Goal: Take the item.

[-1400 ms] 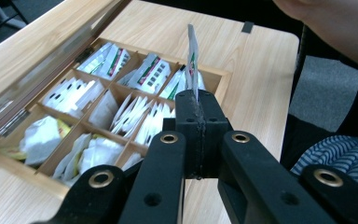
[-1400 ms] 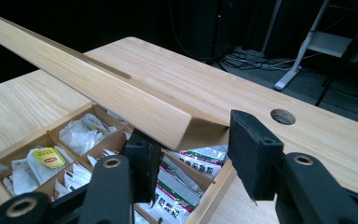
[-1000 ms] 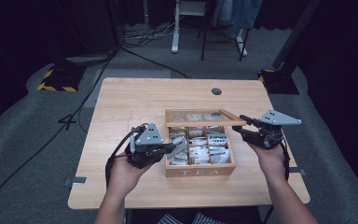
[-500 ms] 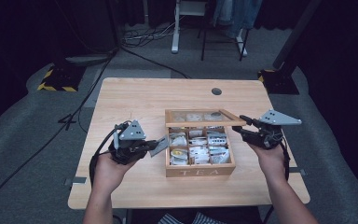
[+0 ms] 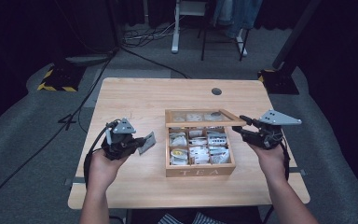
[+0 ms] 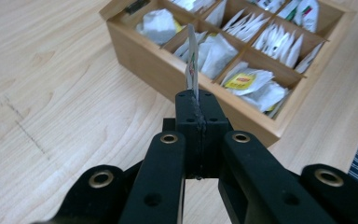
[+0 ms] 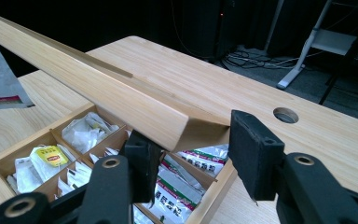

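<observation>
my left fingers are pressed tight together in the lower middle of the left gripper view, and a thin tea bag packet stands edge-on between their tips, rising toward the top centre of the frame. so the left gripper has a firm pinch on that packet – in the high view it sits left of centre, over bare table, with the packet sticking out as a small grey flap toward the wooden tea box.

the box lies at the centre of the high view, its compartments full of white sachets, one with a yellow label showing at centre right of the left gripper view. the packet i hold is outside the box, just to its left in the high view, and not touching it.

my right gripper is at centre right of the high view, at the corner of the raised lid. in the right gripper view the jaws stand partly closed at the bottom of the frame, with the corner of the lid between them – the left pad lies against the lid's underside, while the right pad stands a little apart from its end, so i cannot tell how firmly it grips. the lid runs from there toward the upper left of that frame, tilted up over the open compartments.
</observation>
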